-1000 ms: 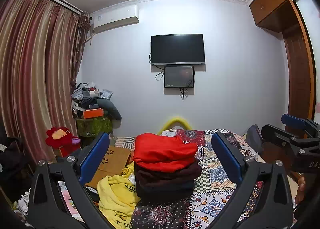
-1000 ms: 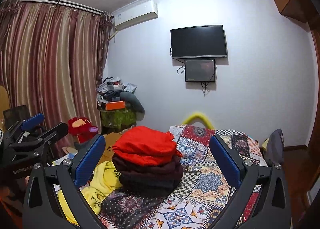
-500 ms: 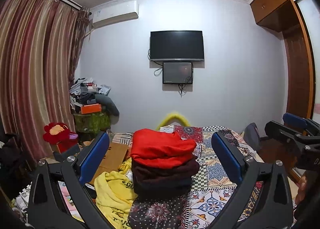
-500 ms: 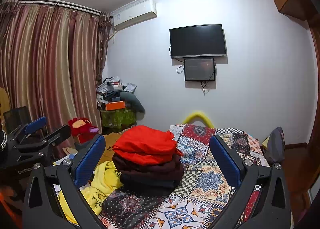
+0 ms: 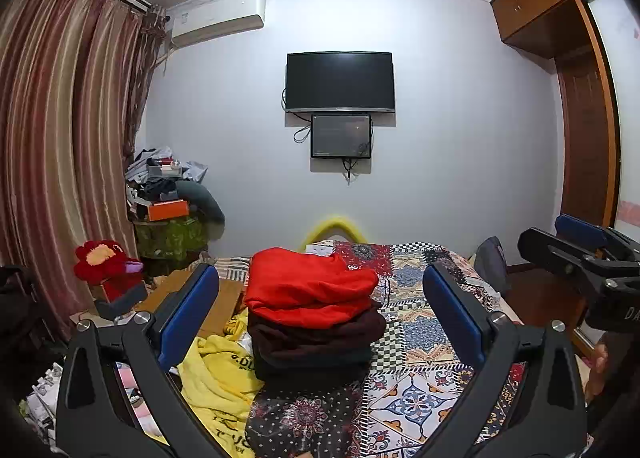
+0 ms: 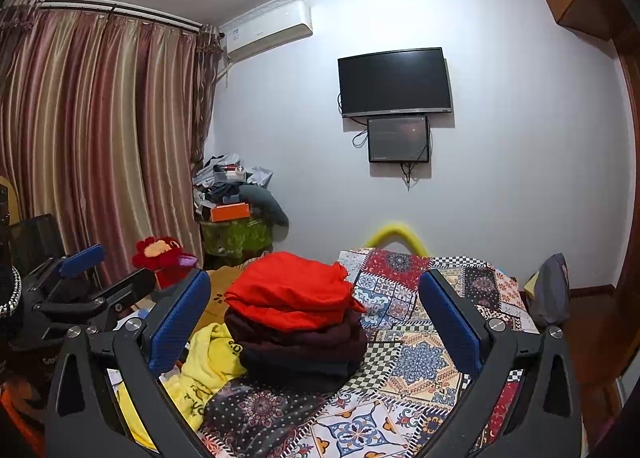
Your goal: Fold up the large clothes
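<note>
Both tools were held raised and level above the near end of the bed covered in a patchwork-patterned quilt (image 5: 424,342). The left gripper (image 5: 320,314), with blue padded fingers on black arms, was spread wide with nothing between its jaws; the right gripper (image 6: 314,316), of the same build, was likewise wide apart and empty.

A neat stack of folded garments (image 5: 314,322) sat on the quilt, framed between the fingers in both views: a bright red top (image 6: 294,292) uppermost, then a dark maroon piece (image 6: 298,338), then a darker one at the bottom. At least 3 layers could be counted.

Just left of the stack, touching its base, a crumpled yellow garment with dark lettering (image 5: 218,382) lay unfolded, partly trailing off the left edge of the bed.

The step in hand was judged to be a pause between garments, with 1 fold finished and nothing gripped. The next move would probably call for both grippers to be lowered left toward the yellow garment, its edges found, and the cloth drawn flat onto open quilt before folding.
</note>
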`<control>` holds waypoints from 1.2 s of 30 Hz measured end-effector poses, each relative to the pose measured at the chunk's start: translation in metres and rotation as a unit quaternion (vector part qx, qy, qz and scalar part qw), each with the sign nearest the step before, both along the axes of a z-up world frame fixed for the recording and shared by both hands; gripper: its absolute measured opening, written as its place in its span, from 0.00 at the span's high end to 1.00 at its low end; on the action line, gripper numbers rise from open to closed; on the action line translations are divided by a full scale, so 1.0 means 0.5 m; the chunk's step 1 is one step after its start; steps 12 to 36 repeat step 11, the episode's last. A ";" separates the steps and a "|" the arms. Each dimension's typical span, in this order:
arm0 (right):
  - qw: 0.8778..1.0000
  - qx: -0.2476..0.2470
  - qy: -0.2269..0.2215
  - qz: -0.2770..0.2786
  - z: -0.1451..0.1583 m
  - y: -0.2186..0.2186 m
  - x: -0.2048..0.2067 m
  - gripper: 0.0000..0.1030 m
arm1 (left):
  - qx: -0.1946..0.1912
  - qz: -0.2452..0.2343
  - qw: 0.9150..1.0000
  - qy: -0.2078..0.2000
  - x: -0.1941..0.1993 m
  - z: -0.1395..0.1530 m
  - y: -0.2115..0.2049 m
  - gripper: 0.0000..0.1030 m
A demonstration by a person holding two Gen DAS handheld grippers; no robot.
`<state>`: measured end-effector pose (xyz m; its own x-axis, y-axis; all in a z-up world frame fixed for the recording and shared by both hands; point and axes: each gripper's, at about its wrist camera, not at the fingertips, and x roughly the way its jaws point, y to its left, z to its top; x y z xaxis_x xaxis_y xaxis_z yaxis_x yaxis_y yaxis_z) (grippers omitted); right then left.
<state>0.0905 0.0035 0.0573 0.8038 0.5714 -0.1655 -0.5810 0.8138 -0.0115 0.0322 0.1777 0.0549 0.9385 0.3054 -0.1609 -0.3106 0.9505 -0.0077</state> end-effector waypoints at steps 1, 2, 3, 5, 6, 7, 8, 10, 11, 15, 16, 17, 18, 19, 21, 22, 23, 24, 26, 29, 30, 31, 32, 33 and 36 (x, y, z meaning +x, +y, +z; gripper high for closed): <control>1.000 -0.001 0.000 0.000 0.000 0.000 0.000 0.00 | -0.002 -0.002 1.000 0.001 -0.002 -0.001 0.000 0.00; 1.000 -0.001 0.000 0.000 0.000 0.000 0.000 0.00 | -0.003 -0.003 1.000 0.001 -0.002 -0.001 0.001 0.00; 1.000 -0.001 0.000 0.000 -0.001 0.000 0.000 0.00 | -0.005 -0.002 1.000 0.001 -0.002 -0.002 0.002 0.00; 1.000 -0.001 0.001 0.001 0.000 0.000 0.000 0.00 | -0.005 -0.002 1.000 0.002 0.000 -0.003 0.003 0.00; 1.000 -0.001 0.001 0.000 -0.001 0.000 0.000 0.00 | -0.006 -0.003 1.000 0.003 0.000 -0.003 0.004 0.00; 1.000 -0.001 0.000 -0.001 0.000 0.000 0.000 0.00 | -0.006 -0.004 1.000 0.003 0.000 -0.004 0.004 0.00; 1.000 -0.001 0.001 -0.001 0.000 0.000 0.001 0.00 | -0.006 -0.004 1.000 0.004 0.000 -0.005 0.004 0.00; 1.000 -0.001 0.003 -0.001 0.000 -0.001 0.004 0.00 | -0.006 -0.004 1.000 0.004 0.001 -0.006 0.004 0.00; 1.000 -0.002 0.004 -0.001 -0.001 -0.001 0.005 0.00 | -0.006 -0.004 1.000 0.005 0.002 -0.006 0.004 0.00; 1.000 -0.002 0.004 -0.001 -0.001 -0.001 0.005 0.00 | -0.006 -0.004 1.000 0.005 0.002 -0.006 0.004 0.00; 1.000 -0.002 0.004 -0.001 -0.001 -0.001 0.005 0.00 | -0.006 -0.004 1.000 0.005 0.002 -0.006 0.004 0.00; 1.000 -0.002 0.004 -0.001 -0.001 -0.001 0.005 0.00 | -0.006 -0.004 1.000 0.005 0.002 -0.006 0.004 0.00; 1.000 -0.002 0.004 -0.001 -0.001 -0.001 0.005 0.00 | -0.006 -0.004 1.000 0.005 0.002 -0.006 0.004 0.00; 1.000 -0.002 0.004 -0.001 -0.001 -0.001 0.005 0.00 | -0.006 -0.004 1.000 0.005 0.002 -0.006 0.004 0.00; 1.000 -0.002 0.004 -0.001 -0.001 -0.001 0.005 0.00 | -0.006 -0.004 1.000 0.005 0.002 -0.006 0.004 0.00; 1.000 -0.002 0.004 -0.001 -0.001 -0.001 0.005 0.00 | -0.006 -0.004 1.000 0.005 0.002 -0.006 0.004 0.00; 1.000 -0.002 0.004 -0.001 -0.001 -0.001 0.005 0.00 | -0.006 -0.004 1.000 0.005 0.002 -0.006 0.004 0.00; 1.000 -0.002 0.004 -0.001 -0.001 -0.001 0.005 0.00 | -0.006 -0.004 1.000 0.005 0.002 -0.006 0.004 0.00; 1.000 -0.002 0.004 -0.001 -0.001 -0.001 0.005 0.00 | -0.006 -0.004 1.000 0.005 0.002 -0.006 0.004 0.00; 1.000 -0.002 0.004 -0.001 -0.001 -0.001 0.005 0.00 | -0.006 -0.004 1.000 0.005 0.002 -0.006 0.004 0.00; 1.000 -0.002 0.004 -0.001 -0.001 -0.001 0.005 0.00 | -0.006 -0.004 1.000 0.005 0.002 -0.006 0.004 0.00; 1.000 -0.002 0.004 -0.001 -0.001 -0.001 0.005 0.00 | -0.006 -0.004 1.000 0.005 0.002 -0.006 0.004 0.00; 1.000 -0.002 0.004 -0.001 -0.001 -0.001 0.005 0.00 | -0.006 -0.004 1.000 0.005 0.002 -0.006 0.004 0.00; 1.000 -0.002 0.004 -0.001 -0.001 -0.001 0.005 0.00 | -0.006 -0.004 1.000 0.005 0.002 -0.006 0.004 0.00; 1.000 -0.002 0.004 -0.001 -0.001 -0.001 0.005 0.00 | -0.006 -0.004 1.000 0.005 0.002 -0.006 0.004 0.00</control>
